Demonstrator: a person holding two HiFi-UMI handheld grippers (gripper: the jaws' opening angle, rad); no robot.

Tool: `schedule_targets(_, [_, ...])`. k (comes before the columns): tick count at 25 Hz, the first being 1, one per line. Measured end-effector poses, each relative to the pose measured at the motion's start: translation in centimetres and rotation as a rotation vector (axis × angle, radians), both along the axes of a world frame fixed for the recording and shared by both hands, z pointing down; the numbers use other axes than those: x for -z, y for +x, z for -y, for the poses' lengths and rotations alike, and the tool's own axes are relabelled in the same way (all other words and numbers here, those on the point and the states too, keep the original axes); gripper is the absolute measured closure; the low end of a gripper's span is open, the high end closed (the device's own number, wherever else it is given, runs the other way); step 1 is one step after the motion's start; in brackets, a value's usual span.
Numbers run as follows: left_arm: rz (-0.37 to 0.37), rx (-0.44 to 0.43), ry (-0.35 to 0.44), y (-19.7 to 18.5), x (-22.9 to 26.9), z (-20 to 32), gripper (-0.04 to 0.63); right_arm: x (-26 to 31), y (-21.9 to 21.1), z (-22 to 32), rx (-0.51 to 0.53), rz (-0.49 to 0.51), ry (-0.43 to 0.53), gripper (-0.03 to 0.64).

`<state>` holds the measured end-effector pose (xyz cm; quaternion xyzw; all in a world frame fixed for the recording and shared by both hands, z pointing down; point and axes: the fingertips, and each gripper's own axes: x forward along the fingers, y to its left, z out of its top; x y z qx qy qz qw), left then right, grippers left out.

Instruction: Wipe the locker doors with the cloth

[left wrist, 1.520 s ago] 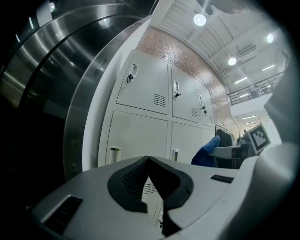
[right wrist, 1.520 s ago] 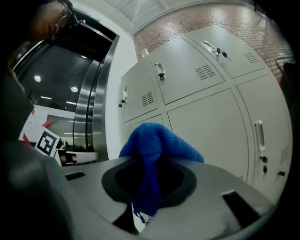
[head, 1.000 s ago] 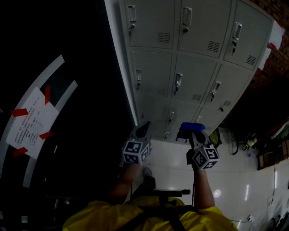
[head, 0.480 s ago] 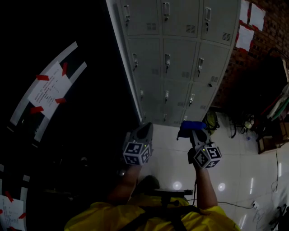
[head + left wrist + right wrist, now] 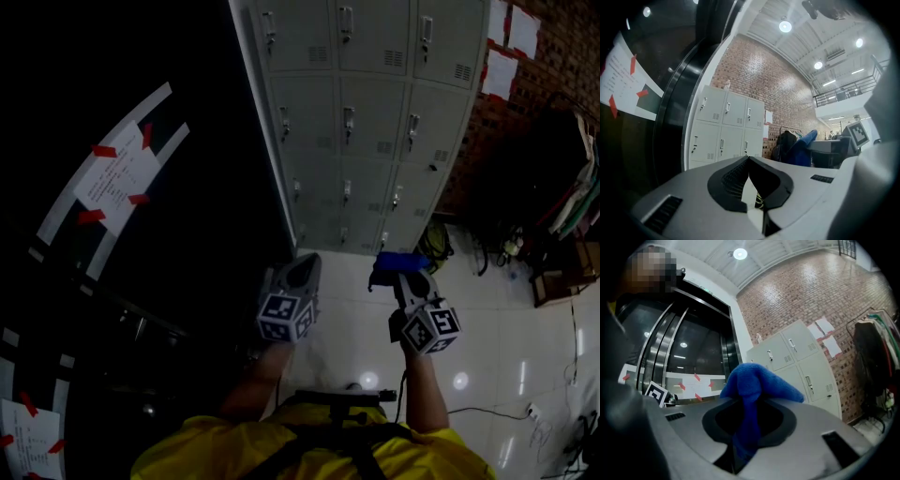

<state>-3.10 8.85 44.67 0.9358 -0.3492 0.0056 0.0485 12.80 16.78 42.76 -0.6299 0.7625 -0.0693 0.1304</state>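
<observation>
The right hand-held gripper (image 5: pixel 403 275) is pinching a blue cloth (image 5: pixel 397 262), with the bunched fabric sticking out past its jaws. It is holding the cloth in the air above the shiny white floor (image 5: pixel 487 347), well short of the grey locker doors (image 5: pixel 375 122) ahead. The left hand-held gripper (image 5: pixel 303 266) is hanging beside it, its jaws pressed together on nothing.

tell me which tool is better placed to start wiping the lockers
Right. The right tool is shut on the blue cloth, while the left tool is shut and empty. Neither touches the lockers.
</observation>
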Motion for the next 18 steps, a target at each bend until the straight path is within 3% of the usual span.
schedule_targets(6, [0.005, -0.005, -0.015, -2.1, -0.8, -1.3, 0.601, -0.8, -2.5, -1.2, 0.005, -0.009, -0.022, 0.545])
schedule_targets(18, [0.0, -0.049, -0.032, -2.7, -1.6, -3.3, 0.601, -2.1, -3.4, -3.7, -0.028, 0.014, -0.053, 0.545])
